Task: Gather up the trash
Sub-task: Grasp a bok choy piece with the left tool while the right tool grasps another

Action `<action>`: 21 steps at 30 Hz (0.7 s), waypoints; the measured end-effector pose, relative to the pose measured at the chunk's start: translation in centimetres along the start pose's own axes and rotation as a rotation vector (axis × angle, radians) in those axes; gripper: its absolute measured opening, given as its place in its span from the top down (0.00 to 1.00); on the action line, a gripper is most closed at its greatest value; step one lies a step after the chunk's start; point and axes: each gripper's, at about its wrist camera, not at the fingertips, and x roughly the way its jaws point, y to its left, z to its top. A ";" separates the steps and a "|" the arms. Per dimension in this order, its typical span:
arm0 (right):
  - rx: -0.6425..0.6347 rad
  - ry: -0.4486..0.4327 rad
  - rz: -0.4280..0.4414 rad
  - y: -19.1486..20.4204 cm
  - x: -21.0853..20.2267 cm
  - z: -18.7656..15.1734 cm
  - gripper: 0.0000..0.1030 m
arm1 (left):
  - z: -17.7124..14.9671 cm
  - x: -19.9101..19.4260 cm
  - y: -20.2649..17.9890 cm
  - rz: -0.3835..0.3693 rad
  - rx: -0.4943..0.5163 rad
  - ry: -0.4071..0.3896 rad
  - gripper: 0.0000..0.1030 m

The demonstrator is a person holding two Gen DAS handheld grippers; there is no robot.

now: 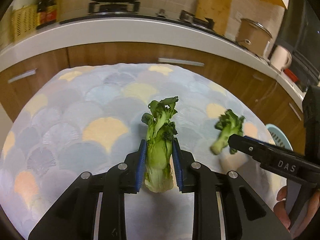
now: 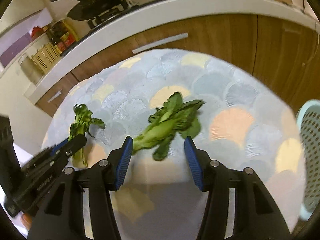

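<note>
Left claw (image 1: 158,146) is narrowed onto a bok choy stalk (image 1: 160,150), blue pads touching both sides; stalk's long axis runs along the fingers, cut root end toward the camera, leaves pointing away over the desk (image 1: 80,110). Whether it is lifted clear of the patterned cloth can't be told. Right claw (image 2: 158,142) is wide, holding nothing; a second stalk (image 2: 168,124) lies on the desk just ahead of it, between the fingertips' line and slightly beyond. That stalk's axis runs diagonal: stem end near the left pad (image 2: 125,156), leaves up and right toward the other pad. So the right claw is the nearer one for this piece, and judging from the angle it would need a small turn or push forward to get the stem across the gap rather than along it. Pale blue perforated basket (image 2: 310,150) sits at the right desk edge, beside the right claw, well apart from the left one; likely the trash target. Both views are motion-blurred.
</note>
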 end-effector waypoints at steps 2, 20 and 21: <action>0.032 -0.026 -0.033 0.3 0.3 0.3 0.51 | -0.1 0.0 0.7 -0.013 -0.021 -0.007 0.77; -0.110 -0.094 -0.305 4.5 1.7 -0.6 0.76 | -0.2 -0.4 0.4 0.019 -0.011 -0.033 0.77; -0.113 -0.093 -0.301 4.5 1.6 -0.7 0.77 | -0.2 -0.4 0.4 0.016 -0.011 -0.034 0.77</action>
